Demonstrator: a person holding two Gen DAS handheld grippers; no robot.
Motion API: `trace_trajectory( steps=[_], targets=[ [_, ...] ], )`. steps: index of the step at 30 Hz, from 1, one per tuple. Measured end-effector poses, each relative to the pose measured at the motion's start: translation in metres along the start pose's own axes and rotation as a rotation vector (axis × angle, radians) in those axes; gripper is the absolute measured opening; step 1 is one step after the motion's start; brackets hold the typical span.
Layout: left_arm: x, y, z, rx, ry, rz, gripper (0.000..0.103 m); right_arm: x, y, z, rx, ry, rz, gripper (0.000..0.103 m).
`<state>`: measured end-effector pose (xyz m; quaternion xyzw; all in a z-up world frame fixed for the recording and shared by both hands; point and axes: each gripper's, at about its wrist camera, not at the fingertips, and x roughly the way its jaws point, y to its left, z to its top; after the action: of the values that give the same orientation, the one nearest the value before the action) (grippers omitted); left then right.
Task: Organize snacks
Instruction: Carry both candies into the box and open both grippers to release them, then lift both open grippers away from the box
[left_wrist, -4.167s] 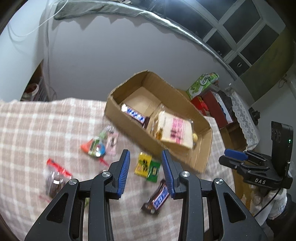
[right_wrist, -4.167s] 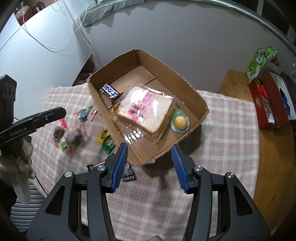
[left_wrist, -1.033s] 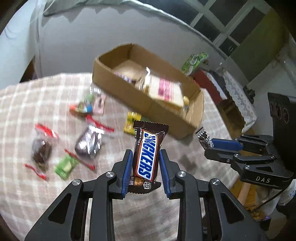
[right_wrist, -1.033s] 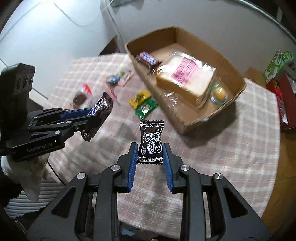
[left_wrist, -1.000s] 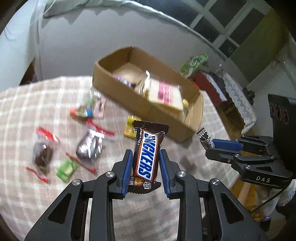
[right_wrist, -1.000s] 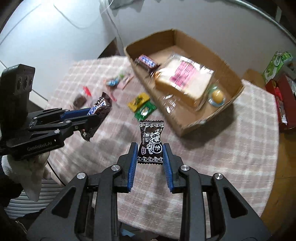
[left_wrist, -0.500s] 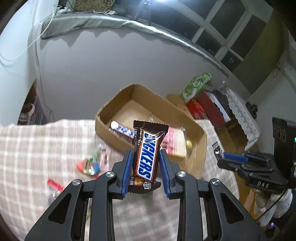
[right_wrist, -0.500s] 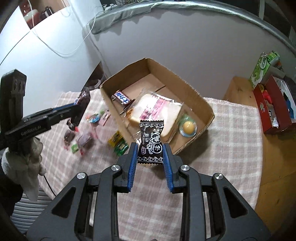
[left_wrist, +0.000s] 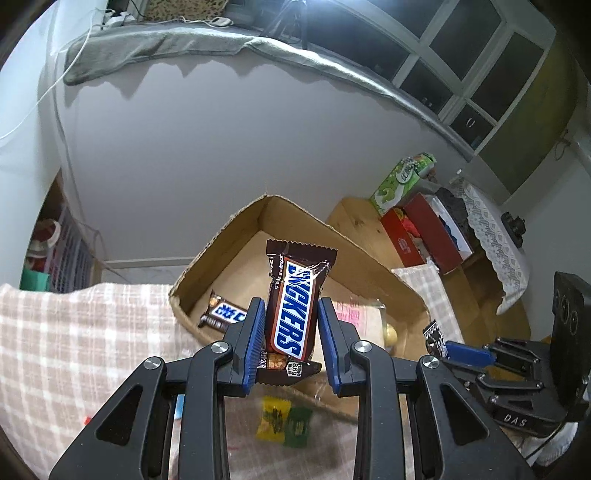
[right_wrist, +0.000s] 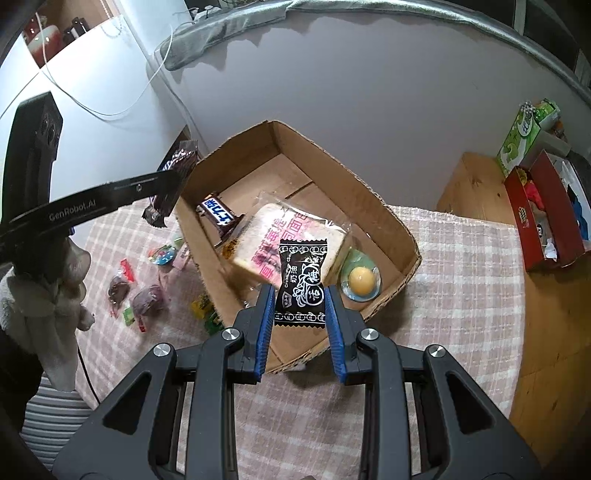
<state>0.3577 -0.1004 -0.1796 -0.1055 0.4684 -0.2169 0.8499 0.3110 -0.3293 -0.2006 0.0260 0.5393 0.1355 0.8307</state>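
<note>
The left hand-held gripper (left_wrist: 290, 341) is closed on a Snickers bar (left_wrist: 295, 310), with the blue pads pressing the two long sides of the wrapper near its lower half, so the bar stands upright above the jaws and its top end is free. The right hand-held gripper (right_wrist: 300, 302) is closed in the same way on a small black candy packet (right_wrist: 302, 282), pinched across its middle with the crimped ends free. Both snacks are in the air above the near part of the cardboard box (right_wrist: 369, 195), which stands on the table (right_wrist: 461, 266) with a checked cloth. Inside the box lie another chocolate bar (right_wrist: 218, 214), a wrapped slice of bread (right_wrist: 284, 240) and a small round jelly cup (right_wrist: 360, 278). Several candies (among them a yellow and green packet (left_wrist: 284, 422)) lie on the cloth beside the box. I judge that both held things are light and their glossy wrappers are rather slippery; the Snickers bar is firm enough for a side grip, while the small packet is soft and can crumple, so a gentle hold across the middle seems right. The bread below is soft, so it is better to release low and beside it.
</note>
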Motion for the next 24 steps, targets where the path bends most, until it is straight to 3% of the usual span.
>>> trace_trajectory(
  steps=[9,12,14,15,16,24],
  targets=[
    [0.012,0.000,0.002,-0.013,0.029,0.016,0.028,0.011,-0.002,0.004,-0.003,0.019,-0.014,0.028],
    [0.015,0.002,0.006,-0.030,0.047,0.021,0.039,0.012,-0.002,0.004,0.009,0.024,-0.020,0.029],
    [0.013,0.003,0.006,-0.036,0.046,0.021,0.047,0.012,-0.001,0.004,0.010,0.026,-0.023,0.040],
    [0.012,0.003,0.007,-0.036,0.045,0.017,0.047,0.011,-0.001,0.004,0.008,0.021,-0.028,0.056],
    [0.011,0.003,0.007,-0.034,0.044,0.015,0.047,0.009,-0.001,0.004,0.007,0.009,-0.035,0.065],
    [-0.004,0.012,0.004,-0.041,0.034,0.014,0.047,0.004,0.010,0.003,-0.004,0.001,-0.032,0.067]
  ],
)
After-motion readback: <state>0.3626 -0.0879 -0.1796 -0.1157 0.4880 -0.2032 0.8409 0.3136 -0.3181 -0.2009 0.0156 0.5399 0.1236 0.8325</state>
